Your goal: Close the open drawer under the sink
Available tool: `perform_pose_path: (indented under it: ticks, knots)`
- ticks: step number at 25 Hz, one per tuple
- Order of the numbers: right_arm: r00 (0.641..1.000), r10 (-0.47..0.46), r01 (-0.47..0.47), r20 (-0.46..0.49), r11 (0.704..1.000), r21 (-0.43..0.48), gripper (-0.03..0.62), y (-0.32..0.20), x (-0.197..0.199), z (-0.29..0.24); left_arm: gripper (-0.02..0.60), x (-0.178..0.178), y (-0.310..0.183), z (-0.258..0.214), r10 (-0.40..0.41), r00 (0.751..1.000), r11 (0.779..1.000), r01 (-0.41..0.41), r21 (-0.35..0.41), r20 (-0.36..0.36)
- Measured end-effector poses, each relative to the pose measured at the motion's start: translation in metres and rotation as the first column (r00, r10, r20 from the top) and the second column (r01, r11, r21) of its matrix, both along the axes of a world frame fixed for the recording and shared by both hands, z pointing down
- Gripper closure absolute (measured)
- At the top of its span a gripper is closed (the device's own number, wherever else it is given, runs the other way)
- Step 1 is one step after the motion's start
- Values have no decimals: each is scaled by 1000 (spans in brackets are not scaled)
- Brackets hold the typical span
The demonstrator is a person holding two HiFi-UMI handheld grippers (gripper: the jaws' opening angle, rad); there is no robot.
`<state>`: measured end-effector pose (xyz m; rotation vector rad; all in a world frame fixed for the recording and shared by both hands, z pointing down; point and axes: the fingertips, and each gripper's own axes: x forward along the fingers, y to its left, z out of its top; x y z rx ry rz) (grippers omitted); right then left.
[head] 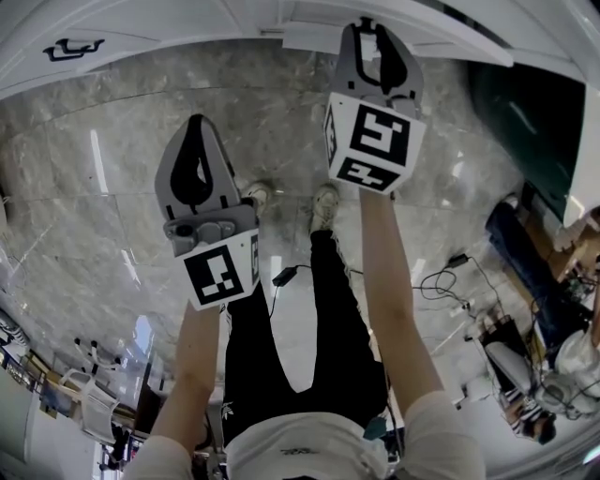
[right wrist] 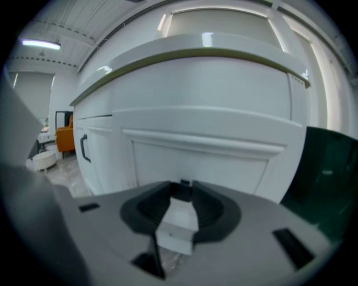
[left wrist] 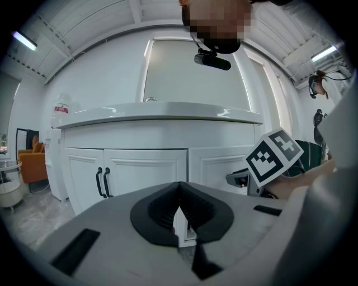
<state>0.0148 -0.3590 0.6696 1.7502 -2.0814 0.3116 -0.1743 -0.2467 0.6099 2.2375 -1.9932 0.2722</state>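
While the right gripper [head: 369, 25], jaws apart and empty, points at the drawer [right wrist: 212, 167], the left gripper [head: 197, 122] hangs farther from it, jaws closed.

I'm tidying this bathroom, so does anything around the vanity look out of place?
Yes. A drawer front under the countertop juts out past the closed cabinet doors beside it; it looks left open.
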Motion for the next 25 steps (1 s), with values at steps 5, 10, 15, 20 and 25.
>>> perform_pose_path:
  ticks: [5,10,15,20,25]
  knots:
    - [1000,8,-8,7,1000,-21,453,-9,1,0,561,1,2,0,7,1000,1000,-7,3,3]
    - [1000,-4,4,12,999,-32,453,-16,0,1,561,3,6,-1,11,1000,1000,-11,4,8]
    - [999,-38,39,24,998,-55,453,-17,1,2,561,3,11,-4,16,1000,1000,-16,12,17]
    - [998,-17,19,64,999,-38,450,-19,0,3,561,5,13,-16,11,1000,999,-11,30,4]
    - [995,-74,77,68,995,-56,349,-1,-12,18,561,9,17,-29,18,1000,999,-18,48,-4]
